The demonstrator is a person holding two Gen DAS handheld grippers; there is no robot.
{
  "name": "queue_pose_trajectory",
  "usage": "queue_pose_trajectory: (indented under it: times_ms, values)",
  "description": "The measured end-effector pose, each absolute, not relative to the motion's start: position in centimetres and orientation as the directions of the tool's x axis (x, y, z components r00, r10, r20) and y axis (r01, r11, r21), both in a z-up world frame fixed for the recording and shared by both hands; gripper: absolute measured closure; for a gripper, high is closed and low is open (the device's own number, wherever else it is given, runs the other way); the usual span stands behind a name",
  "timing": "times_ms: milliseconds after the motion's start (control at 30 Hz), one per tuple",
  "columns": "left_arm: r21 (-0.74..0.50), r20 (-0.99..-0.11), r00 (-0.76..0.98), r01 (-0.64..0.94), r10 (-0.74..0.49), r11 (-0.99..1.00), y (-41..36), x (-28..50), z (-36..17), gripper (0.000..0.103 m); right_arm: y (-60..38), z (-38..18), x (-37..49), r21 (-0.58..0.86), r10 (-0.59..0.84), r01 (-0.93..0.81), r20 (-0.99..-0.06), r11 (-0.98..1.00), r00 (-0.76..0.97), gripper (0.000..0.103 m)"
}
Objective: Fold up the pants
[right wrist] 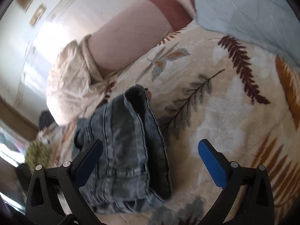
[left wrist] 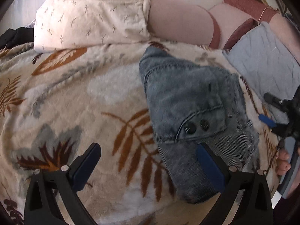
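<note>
The pants are blue denim jeans [left wrist: 189, 108], lying in a folded bundle on a cream leaf-print blanket [left wrist: 78, 97]. Two dark buttons show near the waistband. My left gripper [left wrist: 150, 157] is open and empty above the blanket, its right finger over the jeans' near end. In the right wrist view the jeans [right wrist: 129, 150] lie bunched with an open hem facing up. My right gripper [right wrist: 151, 155] is open and empty, hovering just over the bundle. The right gripper also shows at the right edge of the left wrist view [left wrist: 277, 112].
A cream patterned pillow [left wrist: 90, 15] lies at the far left. A pink and maroon cushion [left wrist: 187, 20] sits behind the jeans. A pale blue pillow [left wrist: 262, 63] lies at the right. A dark garment [left wrist: 15, 35] sits at the far left edge.
</note>
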State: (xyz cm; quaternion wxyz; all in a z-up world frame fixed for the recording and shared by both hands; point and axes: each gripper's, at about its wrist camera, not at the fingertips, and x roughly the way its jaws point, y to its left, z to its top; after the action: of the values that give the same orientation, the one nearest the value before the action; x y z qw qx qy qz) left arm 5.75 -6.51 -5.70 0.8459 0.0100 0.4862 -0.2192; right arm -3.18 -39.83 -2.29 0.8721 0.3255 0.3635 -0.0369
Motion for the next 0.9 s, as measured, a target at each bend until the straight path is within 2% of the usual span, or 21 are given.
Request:
queue_pose_trajectory:
  times_ms: [67, 167, 400, 433, 600, 700, 767, 900]
  values:
    - [-0.199, -0.828, 0.431, 0.374, -0.359, 0.906, -6.1, 5.3, -5.4, 0.0, -38.6, -1.6, -3.1, 0.506, 0.185, 0.252, -0.663, 0.825, 0.725, 0.0]
    - [-0.131, -0.836, 0.455, 0.377, -0.307, 0.917, -5.9, 4.1, -5.4, 0.0, -36.6, -1.1, -2.9, 0.408, 0.15, 0.21, -0.691, 0.888, 0.707, 0.0]
    - [0.196, -0.786, 0.607, 0.424, -0.117, 0.884, -8.6, 1.6, -6.6, 0.0, -34.9, -2.4, -2.6, 0.377, 0.149, 0.217, -0.735, 0.901, 0.662, 0.0]
    - [0.21, -0.782, 0.613, 0.425, -0.11, 0.88, -8.6, 1.7, -6.4, 0.0, -34.8, -2.7, -2.6, 0.37, 0.142, 0.225, -0.744, 0.901, 0.653, 0.0]
    - [0.124, -0.79, 0.589, 0.429, -0.173, 0.894, -7.3, 2.4, -4.1, 0.0, -35.3, -2.9, -2.8, 0.368, 0.125, 0.251, -0.748, 0.895, 0.651, 0.0]
    - [-0.014, -0.726, 0.614, 0.439, -0.311, 0.898, -5.9, 3.1, -1.2, 0.0, -36.9, -2.6, -3.0, 0.433, 0.148, 0.271, -0.718, 0.86, 0.68, 0.0]
    - [-0.102, -0.713, 0.588, 0.452, -0.382, 0.886, -5.7, 4.0, -0.4, 0.0, -38.3, -3.0, -3.0, 0.492, 0.178, 0.294, -0.705, 0.819, 0.687, 0.0]
    - [-0.209, -0.773, 0.466, 0.453, -0.43, 0.866, -6.3, 6.2, -3.2, 0.0, -40.4, -4.6, -2.7, 0.599, 0.26, 0.33, -0.69, 0.73, 0.676, 0.0]
